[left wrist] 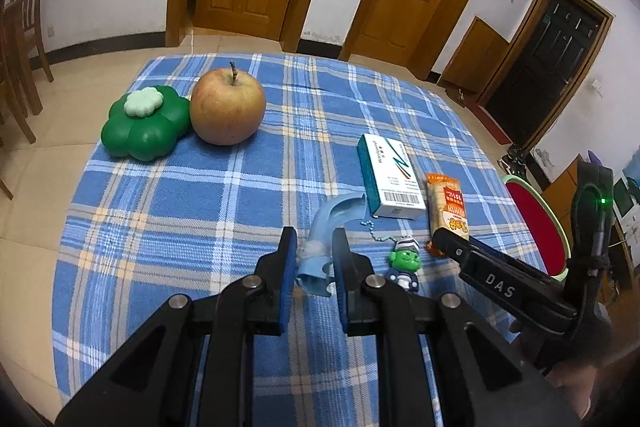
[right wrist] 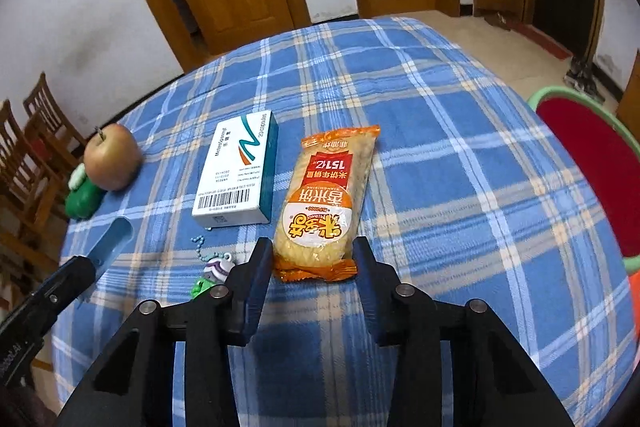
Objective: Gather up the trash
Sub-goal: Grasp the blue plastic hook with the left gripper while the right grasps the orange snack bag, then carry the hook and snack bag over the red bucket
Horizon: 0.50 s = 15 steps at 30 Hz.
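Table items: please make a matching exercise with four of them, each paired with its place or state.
1. apple
2. snack packet
3. blue tube
4. keychain

a. between the left gripper fingers
b. beside the green clover box
c. between the right gripper fingers
d. lying near the pill box

Pairs: 1-b, 2-c, 3-a, 4-d
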Tool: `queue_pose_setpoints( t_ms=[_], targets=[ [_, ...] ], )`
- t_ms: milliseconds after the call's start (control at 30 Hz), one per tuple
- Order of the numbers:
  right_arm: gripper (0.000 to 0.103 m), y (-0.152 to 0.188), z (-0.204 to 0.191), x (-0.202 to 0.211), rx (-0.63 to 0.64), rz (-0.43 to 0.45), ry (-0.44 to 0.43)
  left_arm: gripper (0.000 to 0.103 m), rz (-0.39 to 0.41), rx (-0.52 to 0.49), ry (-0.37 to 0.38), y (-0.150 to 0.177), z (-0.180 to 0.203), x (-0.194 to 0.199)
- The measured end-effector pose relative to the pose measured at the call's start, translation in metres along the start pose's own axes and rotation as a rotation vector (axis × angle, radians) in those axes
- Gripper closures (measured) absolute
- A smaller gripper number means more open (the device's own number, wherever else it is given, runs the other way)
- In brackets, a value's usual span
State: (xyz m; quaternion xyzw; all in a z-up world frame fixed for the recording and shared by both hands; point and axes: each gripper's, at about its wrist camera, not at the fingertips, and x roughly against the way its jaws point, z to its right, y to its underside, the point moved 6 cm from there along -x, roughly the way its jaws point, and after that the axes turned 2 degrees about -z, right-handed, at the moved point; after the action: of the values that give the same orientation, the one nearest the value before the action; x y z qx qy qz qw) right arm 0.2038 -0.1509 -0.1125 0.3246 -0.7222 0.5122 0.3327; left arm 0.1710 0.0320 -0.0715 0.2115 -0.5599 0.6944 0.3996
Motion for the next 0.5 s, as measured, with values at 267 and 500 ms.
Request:
queue_pose_setpoints(
  t_ms=[267, 500],
  targets=[
    [0.064, 0.006, 0.007, 0.034, -0.031, 0.052, -0.086, 0.086, 0.010, -0.014, 0.008, 0.005, 0.020, 0.015],
    [0.064, 0.010, 0.027, 0.074, -0.058, 0.112, -0.123, 0.086, 0.026, -0.038, 0.018, 0.007, 0.048, 0.029]
  ],
)
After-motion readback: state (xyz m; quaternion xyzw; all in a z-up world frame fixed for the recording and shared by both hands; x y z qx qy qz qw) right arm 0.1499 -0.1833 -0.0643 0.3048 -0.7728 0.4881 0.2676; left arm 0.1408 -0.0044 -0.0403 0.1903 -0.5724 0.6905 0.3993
